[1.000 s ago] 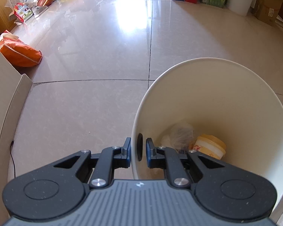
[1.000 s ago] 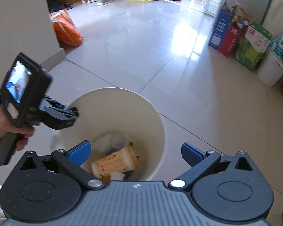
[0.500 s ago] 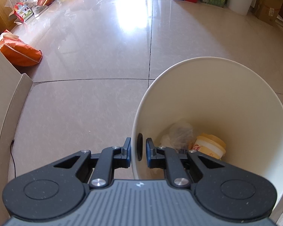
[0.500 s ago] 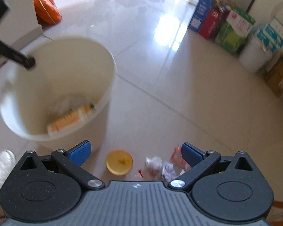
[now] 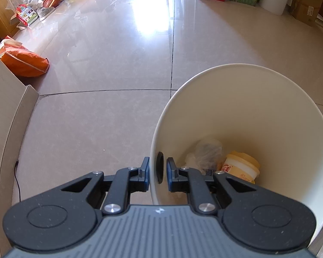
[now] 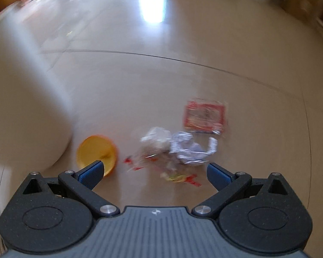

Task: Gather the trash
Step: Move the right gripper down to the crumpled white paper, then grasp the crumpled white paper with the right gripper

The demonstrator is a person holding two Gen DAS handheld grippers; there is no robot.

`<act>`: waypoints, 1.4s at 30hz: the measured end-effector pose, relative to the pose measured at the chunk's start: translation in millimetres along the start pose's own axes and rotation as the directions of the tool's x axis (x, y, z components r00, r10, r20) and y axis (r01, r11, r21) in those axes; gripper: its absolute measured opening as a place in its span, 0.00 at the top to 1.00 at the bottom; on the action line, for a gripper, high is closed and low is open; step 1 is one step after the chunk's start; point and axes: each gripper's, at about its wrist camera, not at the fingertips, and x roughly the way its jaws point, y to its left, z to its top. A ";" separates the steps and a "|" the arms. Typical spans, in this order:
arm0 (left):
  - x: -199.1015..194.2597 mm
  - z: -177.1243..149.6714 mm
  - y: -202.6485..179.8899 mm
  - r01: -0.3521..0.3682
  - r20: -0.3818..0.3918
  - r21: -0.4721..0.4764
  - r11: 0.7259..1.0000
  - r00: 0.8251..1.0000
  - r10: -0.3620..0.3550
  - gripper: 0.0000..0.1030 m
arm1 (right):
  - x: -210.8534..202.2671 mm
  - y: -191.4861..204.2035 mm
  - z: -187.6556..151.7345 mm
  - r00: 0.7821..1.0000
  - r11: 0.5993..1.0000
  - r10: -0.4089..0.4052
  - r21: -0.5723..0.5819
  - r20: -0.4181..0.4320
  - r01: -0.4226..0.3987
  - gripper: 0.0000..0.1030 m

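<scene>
Cream bin (image 5: 243, 111) rim is pinched by the left tool (image 5: 158, 169); right tool (image 6: 154, 169), open, should straddle the crumpled wrappers (image 6: 178, 148) squarely.

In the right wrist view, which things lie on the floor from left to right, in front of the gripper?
White bin wall → yellow lid → clear crumpled wrapper → crumpled white paper → red packet.

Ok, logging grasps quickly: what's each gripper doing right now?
Left gripper: shut on the rim of the white bin.
Right gripper: open, empty, above the crumpled wrappers on the floor.
</scene>
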 end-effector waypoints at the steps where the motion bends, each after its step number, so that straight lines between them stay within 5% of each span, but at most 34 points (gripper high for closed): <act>1: 0.0 -0.3 -0.1 -0.001 0.000 0.002 1.000 1.000 0.001 0.88 | 5.4 -7.5 3.3 1.000 0.999 -0.007 0.037 -0.007 0.007 0.00; 10: -0.8 -0.4 -2.2 -0.007 0.000 0.005 1.000 1.000 0.007 0.88 | 60.2 -55.8 22.0 0.992 0.934 0.054 0.357 -0.115 -0.010 0.00; 20: -1.0 -0.4 -1.3 -0.008 0.001 0.011 1.000 1.000 0.008 0.88 | 97.0 -46.6 21.3 0.982 0.945 0.007 0.323 -0.190 0.056 0.18; 33: -0.6 -0.4 -4.0 -0.013 0.001 0.015 1.000 1.000 0.013 0.88 | 102.6 -56.0 17.0 0.985 0.933 -0.012 0.352 -0.174 0.074 0.43; 42: -1.7 -0.3 -5.1 -0.019 0.002 0.017 1.000 1.000 0.019 0.88 | 69.6 -51.6 29.2 0.986 0.950 -0.029 0.303 -0.161 0.077 0.45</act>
